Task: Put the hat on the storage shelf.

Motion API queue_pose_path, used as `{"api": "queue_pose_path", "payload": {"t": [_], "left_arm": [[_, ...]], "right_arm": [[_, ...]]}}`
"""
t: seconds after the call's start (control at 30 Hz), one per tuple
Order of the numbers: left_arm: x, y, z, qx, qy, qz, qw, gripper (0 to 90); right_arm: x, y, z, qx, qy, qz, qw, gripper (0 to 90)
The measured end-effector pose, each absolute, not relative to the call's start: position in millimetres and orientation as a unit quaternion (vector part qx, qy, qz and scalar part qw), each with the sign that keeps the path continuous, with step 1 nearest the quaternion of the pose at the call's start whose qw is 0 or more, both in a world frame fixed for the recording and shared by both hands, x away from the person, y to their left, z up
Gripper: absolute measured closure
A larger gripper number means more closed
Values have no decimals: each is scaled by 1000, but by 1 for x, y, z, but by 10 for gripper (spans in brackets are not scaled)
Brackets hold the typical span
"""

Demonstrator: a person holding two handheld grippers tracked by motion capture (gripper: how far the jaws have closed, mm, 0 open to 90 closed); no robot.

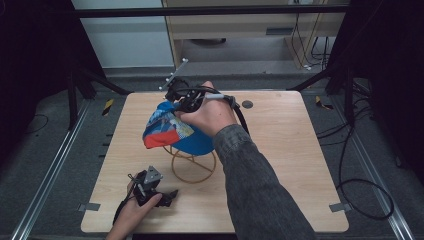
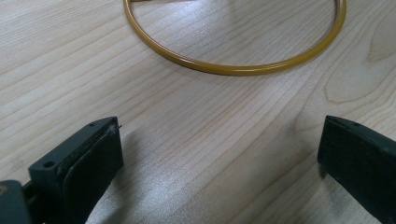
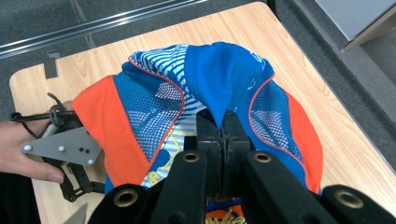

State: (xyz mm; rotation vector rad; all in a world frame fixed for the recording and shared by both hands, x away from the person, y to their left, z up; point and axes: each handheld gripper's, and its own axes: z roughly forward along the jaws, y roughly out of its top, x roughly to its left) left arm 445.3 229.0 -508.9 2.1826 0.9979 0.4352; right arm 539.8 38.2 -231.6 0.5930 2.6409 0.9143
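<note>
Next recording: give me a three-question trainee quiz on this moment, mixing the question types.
1. True or false: the right hand-held gripper is shut on the blue and orange cap.
2. Multiple choice: the left hand-held gripper is
A. shut on the wire stand
B. open, low over the bare table
C. gripping the cap
3. Fill in: the cap sits on top of a yellow ____ stand.

Key: 1 true; 2 B; 3 wire
</note>
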Motion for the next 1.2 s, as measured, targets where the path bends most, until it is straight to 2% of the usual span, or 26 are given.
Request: {"api": "queue_pose_path", "payload": {"t": [0.27,0.33,0.37,0.5,0.53,0.87,1.03,1.2], "left_arm": [[445,229,-509,840,384,167,346,0],[445,229,-509,839,384,167,346,0],[445,229,-509,840,384,167,346,0],[445,229,-509,839,384,167,346,0],[445,229,-509,840,385,167,345,0],[445,229,-509,840,384,168,345,0],[445,229,-509,840,384,168,345,0],[445,229,-509,840,384,168,345,0]], "right_arm": [[540,38,-235,202,914,322,141,836],[539,38,-235,200,915,321,142,783],[539,39,-236,203,914,319,146,717],[538,39,-237,206,913,318,149,628],[538,38,-238,209,913,318,149,575],[537,33,-243,215,912,318,146,455],[536,32,-244,218,910,319,150,357],[534,33,-244,214,909,323,152,219]]}}
